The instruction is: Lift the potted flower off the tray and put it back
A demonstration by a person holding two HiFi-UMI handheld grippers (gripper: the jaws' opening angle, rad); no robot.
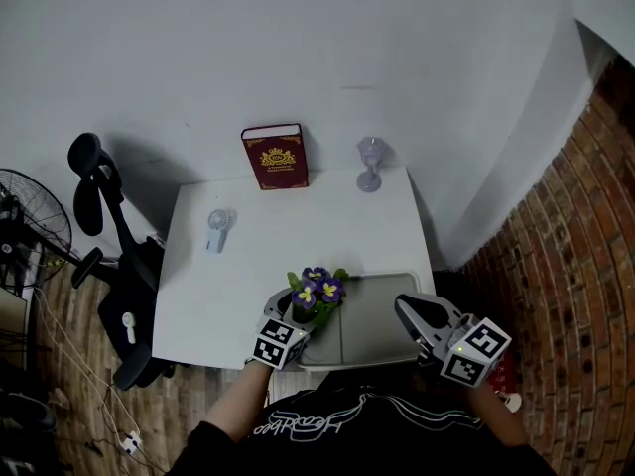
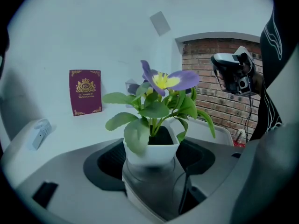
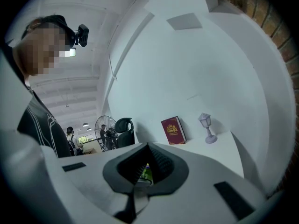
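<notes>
The potted flower [image 1: 317, 293], purple and yellow blooms in a small white pot [image 2: 150, 149], stands at the left end of the grey tray [image 1: 385, 323], which lies at the table's near edge. My left gripper [image 1: 302, 317] reaches in from the near left. Its two dark pads [image 2: 106, 164] sit against opposite sides of the pot, so it is shut on the pot. My right gripper [image 1: 417, 315] hovers at the tray's right end with its jaws together and nothing in them. In the right gripper view it [image 3: 147, 168] shows only a sliver of green through the slit.
A red book [image 1: 275, 156] leans on the wall at the back of the white table [image 1: 298, 236], with a small lantern ornament [image 1: 370, 163] to its right. A small hand-held fan [image 1: 217, 230] lies left of centre. An office chair [image 1: 111, 256] stands left, a brick wall [image 1: 566, 266] right.
</notes>
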